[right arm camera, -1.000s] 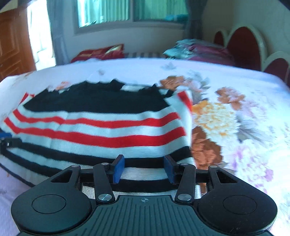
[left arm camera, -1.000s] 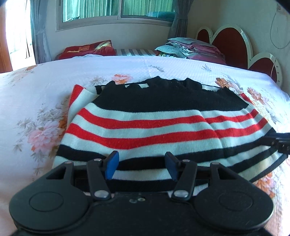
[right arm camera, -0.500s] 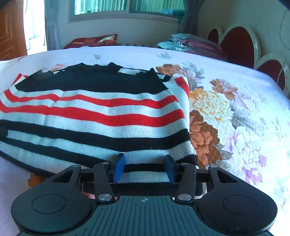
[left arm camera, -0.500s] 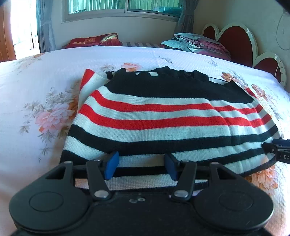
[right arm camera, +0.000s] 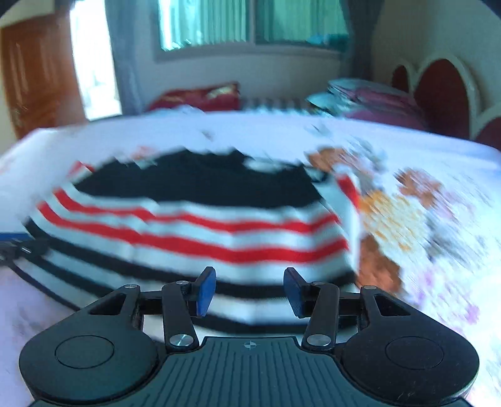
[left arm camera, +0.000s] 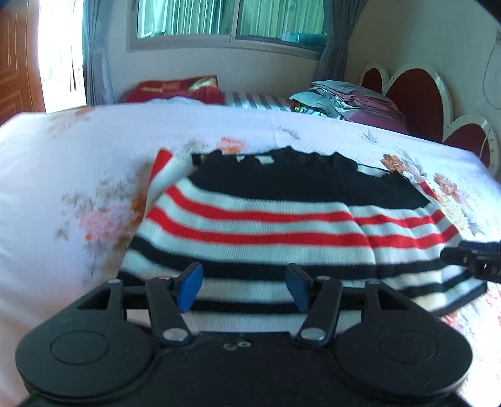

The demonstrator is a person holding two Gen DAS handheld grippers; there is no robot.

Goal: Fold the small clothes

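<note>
Left wrist view: shows more of the window (left arm camera: 225, 18) and wall than half a second ago, with the red, white and black striped knit sweater (left arm camera: 266, 225) sitting lower in the picture. Lies spread on the white floral bed (left arm camera: 62, 162) as before, black top part far, striped hem near. Bulges more across the red stripes on the right side than earlier.

Right wrist view: now heavily smeared by motion, where a second ago only slightly soft. Shows the same sweater (right arm camera: 188, 231) rising in a low hump toward its right edge.

Left hand-held gripper (left arm camera: 242, 281): angled down over the near hem, jaws parted and opening, striped knit flat between the blue pads (left arm camera: 189, 286), not pinched. Right hand-held gripper (right arm camera: 250, 286): same downward angle at the hem's other end, jaws apart, fabric unbunched between them. Cannot tell whether any pad touches the knit.
</note>
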